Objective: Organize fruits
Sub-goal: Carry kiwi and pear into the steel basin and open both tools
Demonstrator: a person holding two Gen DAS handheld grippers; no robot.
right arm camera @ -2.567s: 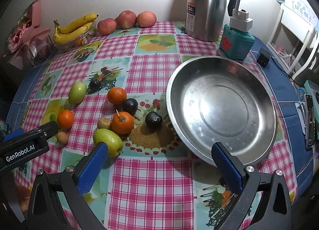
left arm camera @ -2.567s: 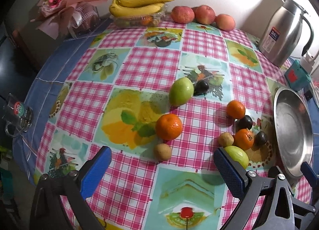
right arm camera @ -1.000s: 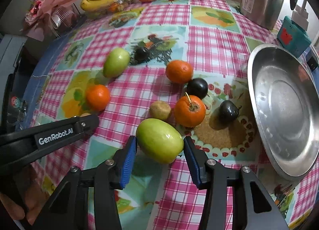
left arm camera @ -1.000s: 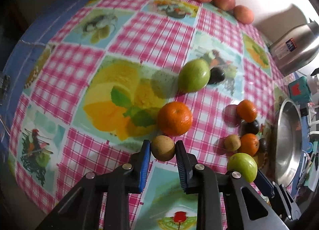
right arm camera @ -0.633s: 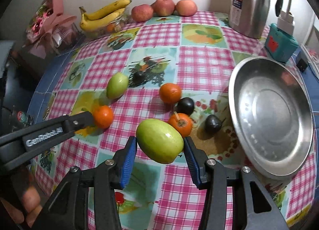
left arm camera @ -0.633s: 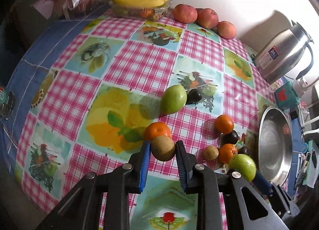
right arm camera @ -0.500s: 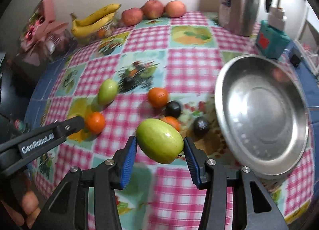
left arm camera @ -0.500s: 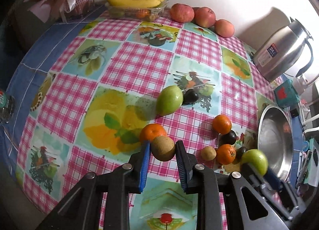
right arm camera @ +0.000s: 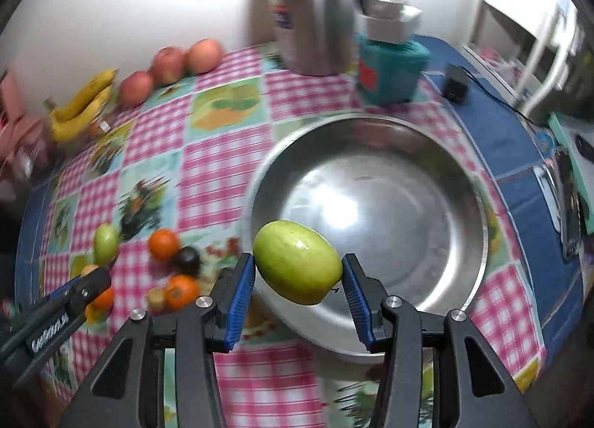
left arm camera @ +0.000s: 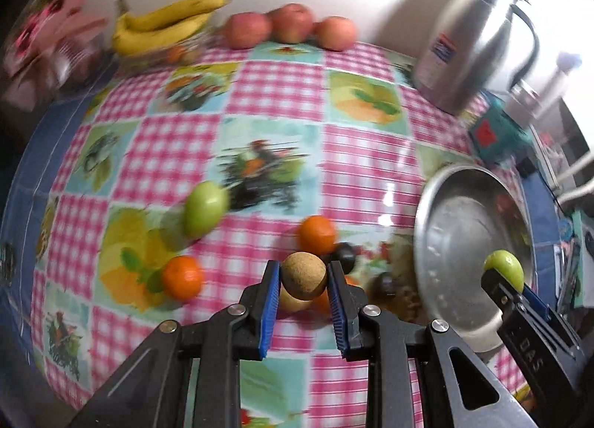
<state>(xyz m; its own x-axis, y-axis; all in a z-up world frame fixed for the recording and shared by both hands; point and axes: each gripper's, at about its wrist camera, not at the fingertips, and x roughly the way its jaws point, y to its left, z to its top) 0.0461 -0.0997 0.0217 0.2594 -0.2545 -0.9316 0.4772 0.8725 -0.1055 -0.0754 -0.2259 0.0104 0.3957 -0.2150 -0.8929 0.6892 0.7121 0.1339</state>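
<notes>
Item: fruit transfer, carrying step under way.

Left tool point(left arm camera: 300, 277): clamped narrow on a small brown fruit point(left arm camera: 304, 275), held above the worktop point(left arm camera: 367, 153).
Right tool point(right arm camera: 298, 270): clamped on a green fruit point(right arm camera: 297, 261), held over the near rim of the steel basin point(right arm camera: 371, 205) (basin empty).
Loose on the worktop: two oranges point(left arm camera: 316, 234), a second green fruit point(left arm camera: 205, 208), dark fruits point(left arm camera: 344, 255).

Next move, as judged: lower each fruit into the basin and release gently, since round fruit may roll on steel.

Hard to make out: fruits behind the left tool are partly hidden; bananas point(left arm camera: 167, 25) and apples point(left arm camera: 289, 29) are blurred.
</notes>
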